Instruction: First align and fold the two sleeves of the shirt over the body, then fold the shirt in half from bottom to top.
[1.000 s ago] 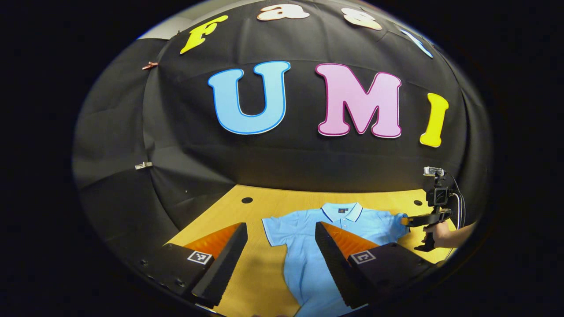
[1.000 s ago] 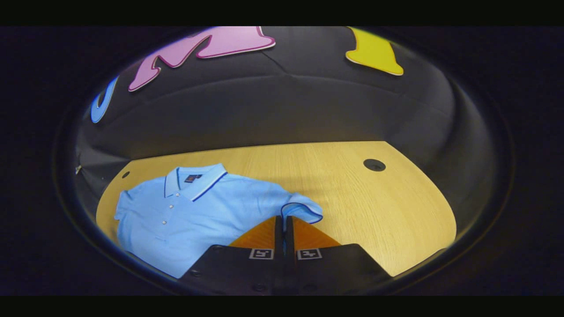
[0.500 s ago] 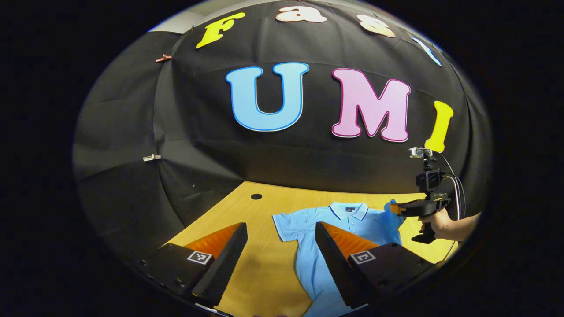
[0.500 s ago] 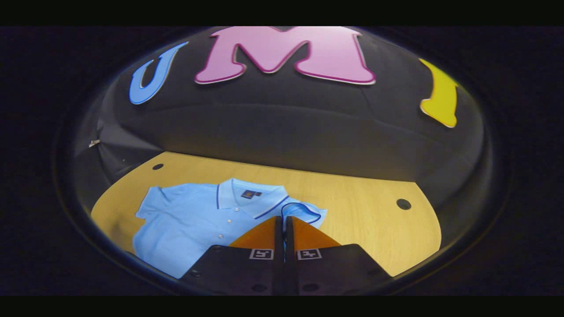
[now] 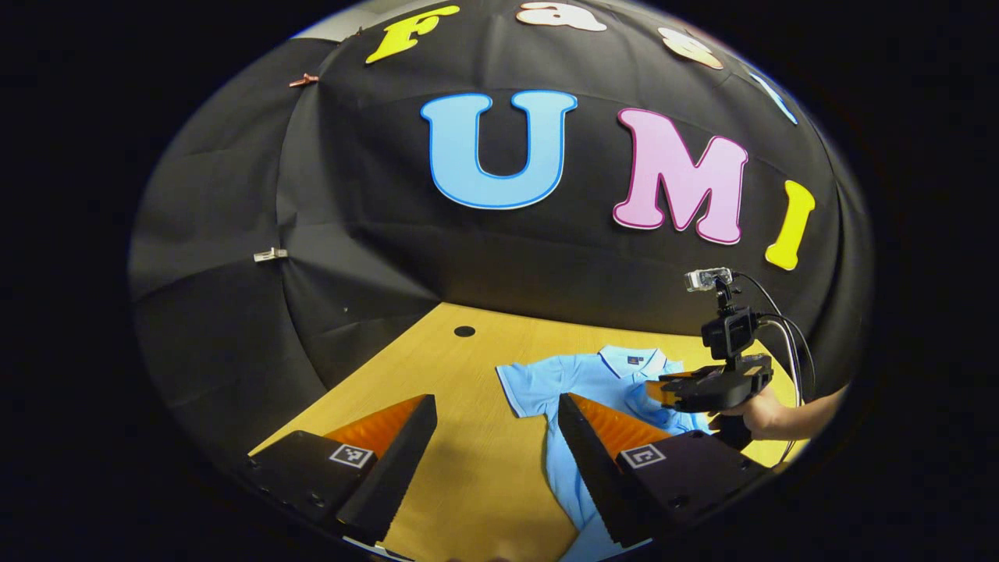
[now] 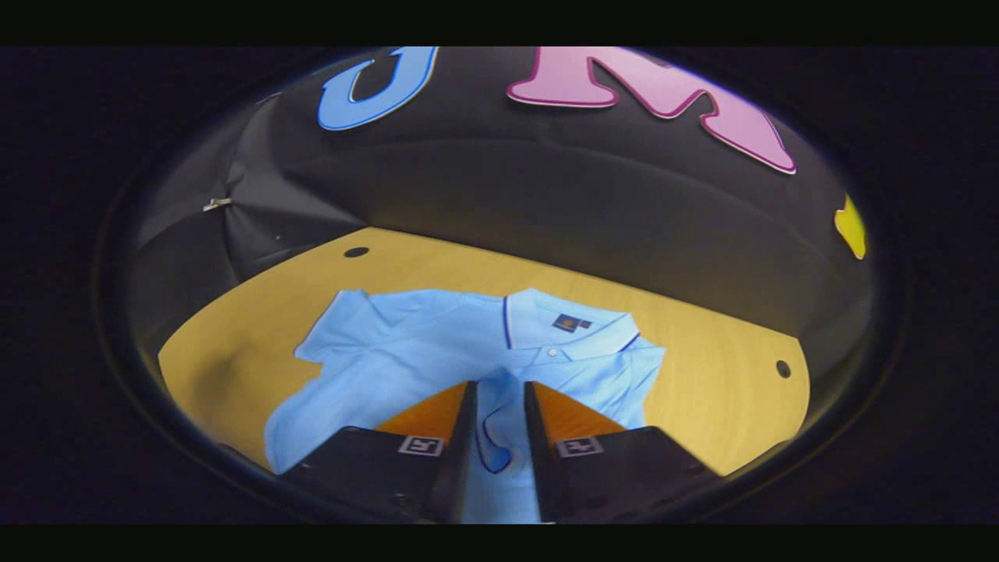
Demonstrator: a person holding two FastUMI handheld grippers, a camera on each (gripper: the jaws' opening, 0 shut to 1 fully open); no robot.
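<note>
A light blue polo shirt point(image 6: 406, 343) lies face up on the wooden table point(image 6: 702, 390), collar point(image 6: 577, 332) toward the wall. My right gripper point(image 6: 500, 386) hovers over the shirt's chest, slightly open. The right sleeve point(image 6: 493, 425), with its dark-trimmed cuff, lies folded onto the body in the gap between the fingers. The other sleeve point(image 6: 335, 328) is spread out flat. In the left gripper view, my left gripper point(image 5: 495, 402) is wide open above bare table, left of the shirt point(image 5: 585, 375). The right gripper point(image 5: 663, 390) shows there above the shirt.
A person's hand point(image 5: 769, 417) holds the right gripper, with a cable trailing from it. Round holes sit in the tabletop near the back corners point(image 6: 356, 252) point(image 6: 783, 368). The black cloth wall rises right behind the table.
The right gripper carried the sleeve leftward over the shirt body and its fingers parted from shut. The left gripper drifted left and stayed open.
</note>
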